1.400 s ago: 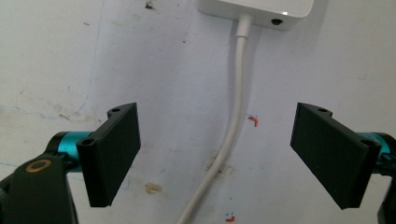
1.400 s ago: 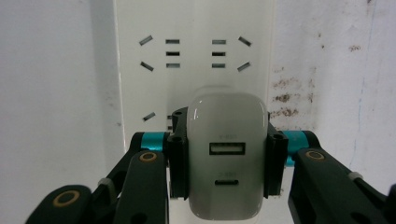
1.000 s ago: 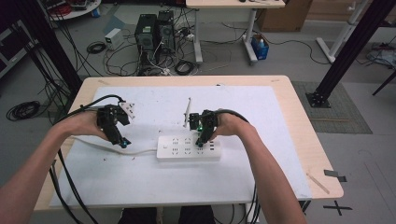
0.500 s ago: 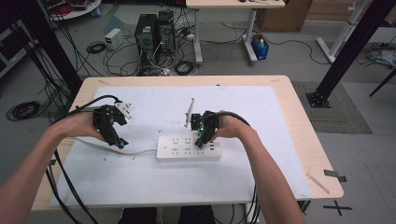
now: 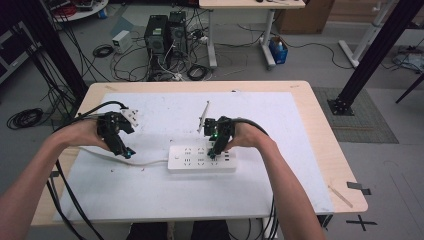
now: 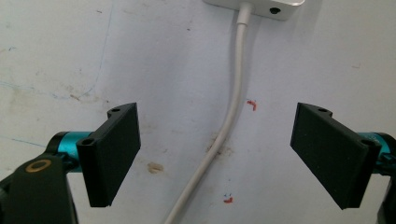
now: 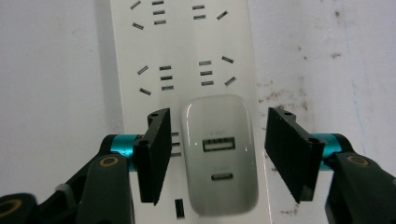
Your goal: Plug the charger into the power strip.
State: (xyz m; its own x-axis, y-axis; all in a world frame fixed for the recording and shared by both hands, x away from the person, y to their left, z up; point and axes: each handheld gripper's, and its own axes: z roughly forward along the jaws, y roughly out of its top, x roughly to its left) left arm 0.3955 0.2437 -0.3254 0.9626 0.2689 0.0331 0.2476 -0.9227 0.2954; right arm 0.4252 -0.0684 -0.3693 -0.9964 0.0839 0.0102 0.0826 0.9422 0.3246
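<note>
A white power strip (image 5: 202, 158) lies flat on the white mat, and its white cord (image 5: 145, 161) runs off to the left. A white USB charger (image 7: 219, 154) with a small lit light is plugged into the strip (image 7: 182, 51). My right gripper (image 7: 222, 142) is open and straddles the charger, one jaw on each side with a small gap. In the high view it (image 5: 216, 150) points down onto the strip's right half. My left gripper (image 5: 126, 151) hovers left of the strip. It (image 6: 217, 140) is open wide over the cord (image 6: 233, 107), and nothing is held.
The white mat (image 5: 280, 125) covers most of the wooden table (image 5: 325, 150). The gripper cables hang off the table's near edge. Beyond the far edge are computer towers (image 5: 165, 32), floor cables and black frame posts (image 5: 370, 55). Tape (image 5: 359, 187) marks the right front corner.
Both grippers have drifted very slightly to the left. The jaws stay open, and the strip and charger have not moved.
</note>
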